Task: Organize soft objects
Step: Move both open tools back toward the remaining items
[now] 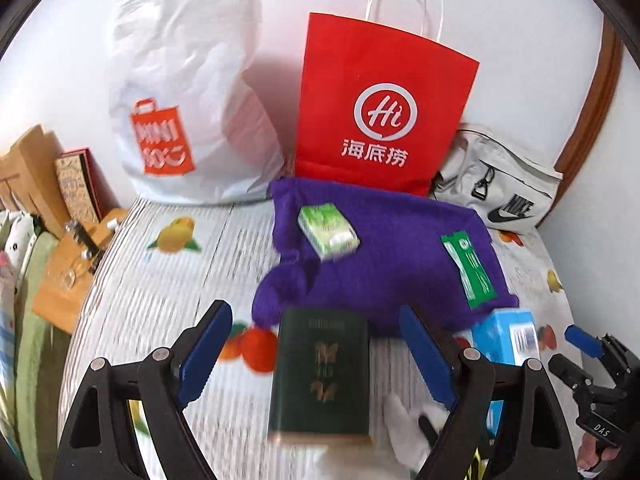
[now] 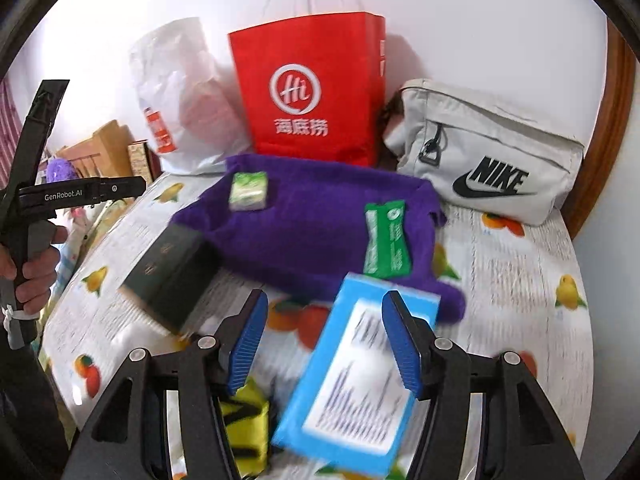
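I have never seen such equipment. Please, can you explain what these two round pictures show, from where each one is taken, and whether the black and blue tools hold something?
A person holds a hand tool in each hand, and each tool has two blue-padded fingers and a wide-angle camera looking along them. One picture comes from the left gripper, the other from the right gripper. Both are open and hold nothing.

Below them is a sheet with a fruit print. On it lie a purple cloth, a dark green box and a blue packet. A small green tissue pack and a green wipes packet lie on the cloth. Against the wall stand a red paper bag, a white plastic bag and a grey pouch.
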Available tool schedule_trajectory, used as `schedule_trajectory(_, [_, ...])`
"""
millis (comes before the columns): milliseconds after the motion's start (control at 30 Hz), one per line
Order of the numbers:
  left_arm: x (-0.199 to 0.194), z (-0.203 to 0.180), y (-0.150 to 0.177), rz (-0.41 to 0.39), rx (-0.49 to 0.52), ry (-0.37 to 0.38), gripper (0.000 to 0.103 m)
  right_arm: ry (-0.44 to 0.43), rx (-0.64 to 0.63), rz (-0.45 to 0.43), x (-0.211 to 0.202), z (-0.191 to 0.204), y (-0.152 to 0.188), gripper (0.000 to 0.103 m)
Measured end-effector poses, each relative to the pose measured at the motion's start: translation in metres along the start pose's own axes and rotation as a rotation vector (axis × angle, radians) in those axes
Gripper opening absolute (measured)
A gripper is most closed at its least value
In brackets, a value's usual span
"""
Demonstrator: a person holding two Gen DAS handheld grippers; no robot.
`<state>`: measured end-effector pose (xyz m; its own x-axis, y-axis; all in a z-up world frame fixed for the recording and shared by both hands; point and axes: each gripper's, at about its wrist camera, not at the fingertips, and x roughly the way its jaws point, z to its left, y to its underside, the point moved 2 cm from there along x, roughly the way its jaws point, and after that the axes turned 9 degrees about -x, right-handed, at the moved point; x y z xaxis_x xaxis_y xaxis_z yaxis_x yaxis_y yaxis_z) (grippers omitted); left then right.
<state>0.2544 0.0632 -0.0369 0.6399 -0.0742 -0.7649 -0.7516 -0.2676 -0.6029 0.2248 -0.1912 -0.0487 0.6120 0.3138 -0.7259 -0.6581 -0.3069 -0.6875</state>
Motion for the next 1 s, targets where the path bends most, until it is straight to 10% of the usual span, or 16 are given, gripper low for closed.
schedule_trajectory(567, [-0.018, 0.059, 0.112, 0.039, -0.11, -0.021, 0.085, -0.08, 0.003, 0.055, -0.013, 0.062, 0.079, 0.064])
schedule_trajectory(1000, [0.017, 0.037, 0.14, 0.17, -0.134, 0.157, 0.085, -0.082, 0.045, 0.09, -0.01, 0.058, 0.112, 0.064])
